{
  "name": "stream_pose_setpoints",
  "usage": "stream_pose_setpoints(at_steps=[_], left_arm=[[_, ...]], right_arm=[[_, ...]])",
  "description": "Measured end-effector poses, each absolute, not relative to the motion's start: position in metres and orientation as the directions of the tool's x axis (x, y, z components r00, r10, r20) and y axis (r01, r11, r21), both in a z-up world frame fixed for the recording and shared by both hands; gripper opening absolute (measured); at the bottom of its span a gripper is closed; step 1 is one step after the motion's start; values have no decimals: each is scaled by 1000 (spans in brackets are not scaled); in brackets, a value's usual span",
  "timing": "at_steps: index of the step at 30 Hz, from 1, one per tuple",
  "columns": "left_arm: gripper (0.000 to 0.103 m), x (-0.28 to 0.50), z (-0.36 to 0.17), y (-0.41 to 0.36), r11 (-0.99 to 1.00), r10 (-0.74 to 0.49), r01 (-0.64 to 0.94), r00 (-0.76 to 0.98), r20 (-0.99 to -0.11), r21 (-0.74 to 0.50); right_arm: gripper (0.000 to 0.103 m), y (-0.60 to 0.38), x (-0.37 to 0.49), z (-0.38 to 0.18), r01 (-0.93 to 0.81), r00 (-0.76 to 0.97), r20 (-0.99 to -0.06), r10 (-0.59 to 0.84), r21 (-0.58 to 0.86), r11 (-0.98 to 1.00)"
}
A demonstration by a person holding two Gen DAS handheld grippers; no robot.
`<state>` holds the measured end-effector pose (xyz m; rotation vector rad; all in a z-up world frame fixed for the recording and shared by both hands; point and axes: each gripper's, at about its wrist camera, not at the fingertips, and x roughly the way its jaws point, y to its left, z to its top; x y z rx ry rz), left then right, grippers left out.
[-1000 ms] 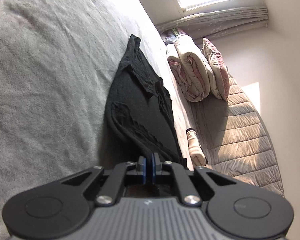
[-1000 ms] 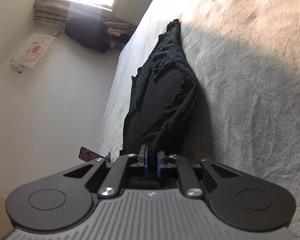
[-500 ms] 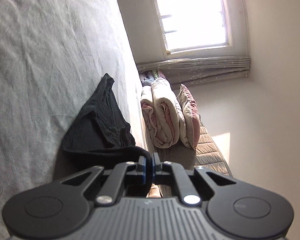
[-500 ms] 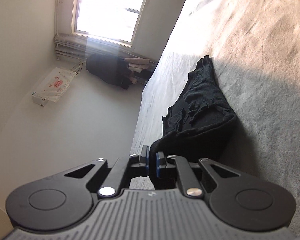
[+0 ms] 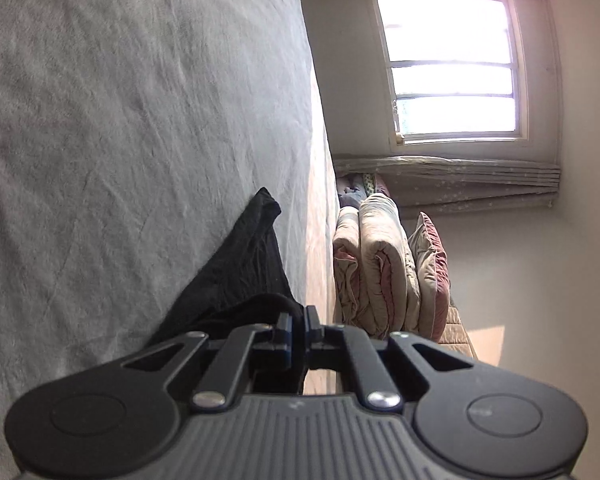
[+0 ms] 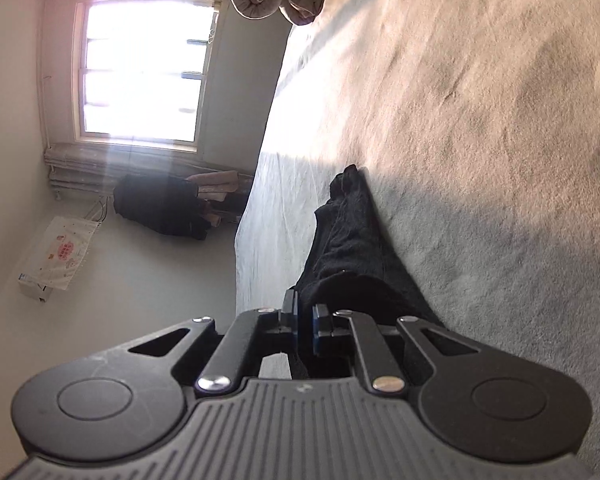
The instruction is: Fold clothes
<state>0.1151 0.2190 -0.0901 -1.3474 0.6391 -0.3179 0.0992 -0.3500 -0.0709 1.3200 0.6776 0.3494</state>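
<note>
Lift was what had changed: a second earlier the black garment point(image 5: 240, 280) lay spread and rumpled along the grey bedsheet point(image 5: 100, 140), and now its near edge hung raised, clamped in both tools. The left gripper point(image 5: 296, 332) pinched one part of that edge, the right gripper point(image 6: 306, 320) another, jaws nearly closed on cloth. I judged a fold was under way, near edge being carried toward the far one. Only the far tip rested on the sheet; the dark knit draped limp, creased lengthwise.
</note>
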Motion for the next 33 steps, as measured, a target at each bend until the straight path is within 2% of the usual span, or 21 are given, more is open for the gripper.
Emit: stream_pose_setpoints(at_steps=[8,10,13,14,15,16,18,27,33], left_arm=[[5,143,-125,221,246,-517,-276,774,-366,-929],[5,146,-127,222,242,-519,-271,775,-360,-932],[14,146,-117,221,319,-522,-226,769,-370,-921],[22,146,-112,220,357,-522,-205,765,-377,-911],[30,145,-107,219,395,-522,-184,761,-385,-900],[34,145,-102,218,433,-521,-162,758,-393,-887],[38,144,-92,216,504,-519,-117,751,-408,-856],[40,137,-58,200,729,-522,104,724,-451,-676],[41,162,-71,167,785,-494,103,698,-518,-610]], right_arm=[[12,-353,128,-111,255,752,-358,553,932,257],[16,-355,131,-119,270,746,-369,554,928,255],[17,-355,132,-120,258,739,-358,571,933,251],[18,-356,133,-118,252,730,-361,581,931,263],[24,-358,132,-114,240,724,-366,584,928,284],[37,-359,132,-109,225,720,-369,587,925,306],[44,-361,128,-96,175,717,-373,589,914,366],[44,-320,110,-50,-90,658,-467,590,730,678],[44,-277,136,-65,-171,621,-547,561,604,779]])
